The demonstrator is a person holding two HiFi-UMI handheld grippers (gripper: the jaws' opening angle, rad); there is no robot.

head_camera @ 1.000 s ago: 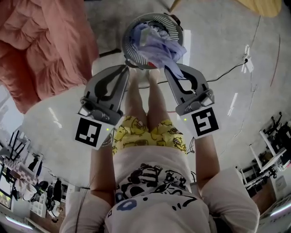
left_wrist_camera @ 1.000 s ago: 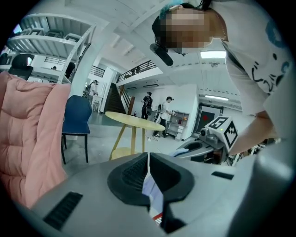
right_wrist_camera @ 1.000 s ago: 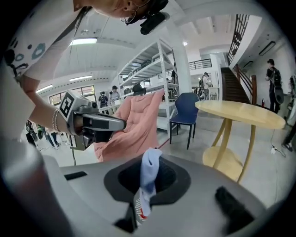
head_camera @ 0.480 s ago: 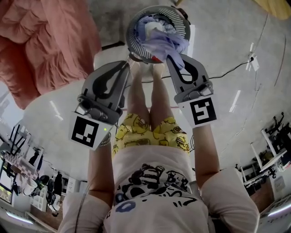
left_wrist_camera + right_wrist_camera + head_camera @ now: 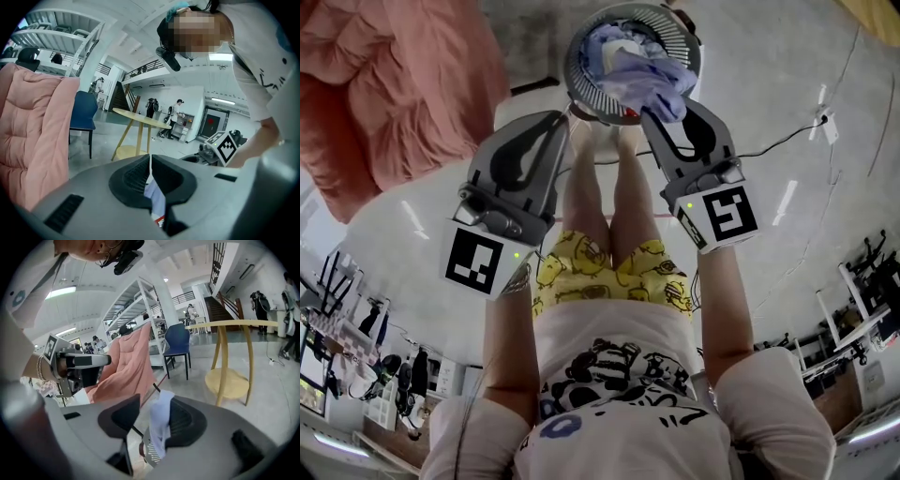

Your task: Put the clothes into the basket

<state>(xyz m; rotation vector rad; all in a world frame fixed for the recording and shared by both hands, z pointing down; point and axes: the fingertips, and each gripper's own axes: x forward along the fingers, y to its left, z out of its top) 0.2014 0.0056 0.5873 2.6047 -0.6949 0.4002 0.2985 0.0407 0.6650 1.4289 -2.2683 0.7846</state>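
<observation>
Release is begun: the right hand-held gripper (image 5: 153, 411) has just been parted off the pale garment (image 5: 642, 75), draped over the basket (image 5: 574, 70) at twelve o'clock, while the left hand-held gripper (image 5: 149, 160) is pressed together.

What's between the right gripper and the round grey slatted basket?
A pale lilac cloth: it runs from the right gripper, whose jaws have just been opening around it, into the round grey slatted basket. Head and right gripper views show it.

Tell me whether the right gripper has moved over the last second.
Yes: the right gripper has sunk closer to the basket; its jaws have just been opening, cloth between them.
</observation>
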